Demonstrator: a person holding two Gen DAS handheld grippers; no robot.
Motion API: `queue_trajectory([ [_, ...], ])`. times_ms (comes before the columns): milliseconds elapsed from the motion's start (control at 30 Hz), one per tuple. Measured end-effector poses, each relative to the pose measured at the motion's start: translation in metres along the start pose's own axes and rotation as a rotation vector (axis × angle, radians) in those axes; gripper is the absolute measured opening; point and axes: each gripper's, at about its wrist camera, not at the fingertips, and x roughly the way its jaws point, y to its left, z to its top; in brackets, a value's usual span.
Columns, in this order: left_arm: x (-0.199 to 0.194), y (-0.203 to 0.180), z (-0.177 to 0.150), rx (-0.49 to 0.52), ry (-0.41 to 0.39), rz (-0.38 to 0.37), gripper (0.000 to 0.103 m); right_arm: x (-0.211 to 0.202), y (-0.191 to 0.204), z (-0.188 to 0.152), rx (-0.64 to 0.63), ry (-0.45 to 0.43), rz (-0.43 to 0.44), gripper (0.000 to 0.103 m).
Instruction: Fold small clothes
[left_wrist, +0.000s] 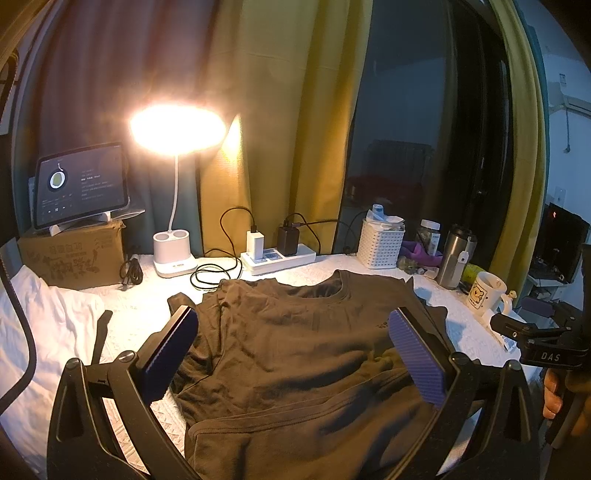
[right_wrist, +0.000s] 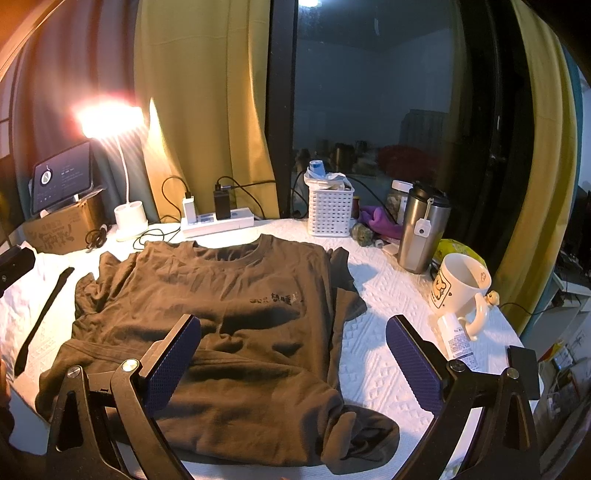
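Observation:
A brown T-shirt (left_wrist: 295, 354) lies face up on the white patterned tablecloth (left_wrist: 140, 314), collar toward the window, its lower part folded up over the chest. It also shows in the right wrist view (right_wrist: 207, 317) with dark print on the chest and its right sleeve tucked under. My left gripper (left_wrist: 295, 354) is open and empty above the shirt's middle. My right gripper (right_wrist: 293, 354) is open and empty over the shirt's right edge. The right gripper's body shows at the right edge of the left wrist view (left_wrist: 543, 350).
At the back stand a lit desk lamp (left_wrist: 173, 251), a tablet (left_wrist: 79, 184) on a cardboard box, a power strip (left_wrist: 279, 254) with chargers, a white basket (right_wrist: 330, 208), a steel tumbler (right_wrist: 423, 229) and a white mug (right_wrist: 460, 291). White cloth (left_wrist: 40, 325) lies left.

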Motion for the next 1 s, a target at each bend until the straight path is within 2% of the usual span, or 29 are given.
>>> queue_trajectory([
  [1000,0.018,-0.008,0.009,0.019,0.023,-0.001,0.102,0.012,-0.007,-0.001,0.012,0.031,0.009,0.101],
])
